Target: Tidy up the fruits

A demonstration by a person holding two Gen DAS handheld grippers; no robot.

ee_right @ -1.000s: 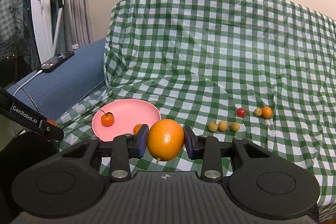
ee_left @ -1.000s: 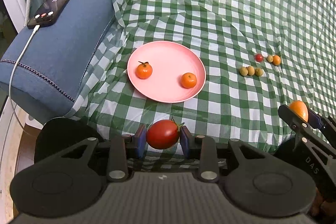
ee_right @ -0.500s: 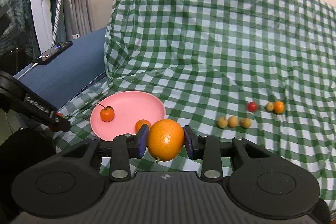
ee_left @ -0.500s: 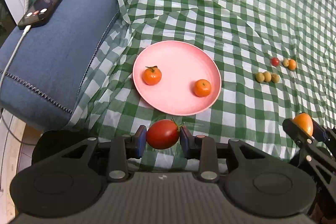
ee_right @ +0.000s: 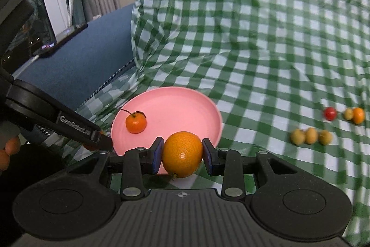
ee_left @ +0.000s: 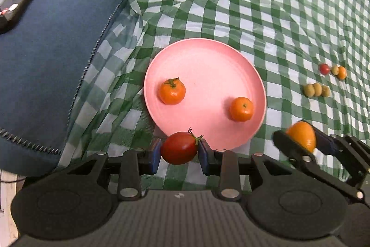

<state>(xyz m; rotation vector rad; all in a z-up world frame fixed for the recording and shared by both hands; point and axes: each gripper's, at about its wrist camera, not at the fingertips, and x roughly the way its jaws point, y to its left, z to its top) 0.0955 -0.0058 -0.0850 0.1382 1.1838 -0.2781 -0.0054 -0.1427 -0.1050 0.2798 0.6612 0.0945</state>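
Carrying fruit to round pink plastic plate (ee_left: 235, 54): left gripper (ee_left: 180, 152) clamps red tomato (ee_left: 179, 147), right gripper (ee_right: 182, 155) clamps orange citrus (ee_right: 182, 154). Next: lower over bare plate area, release.

A thin, glossy, crinkled green-checked plastic cloth (ee_left: 242, 15) carries a smooth matt pink plate (ee_left: 208, 57), beside a matt blue fabric cushion (ee_left: 50, 50).

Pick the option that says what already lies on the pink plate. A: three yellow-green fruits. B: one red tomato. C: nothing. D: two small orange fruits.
D: on the pink plate lie a stemmed small orange fruit and a second one; the tomato sits clamped in the left gripper.
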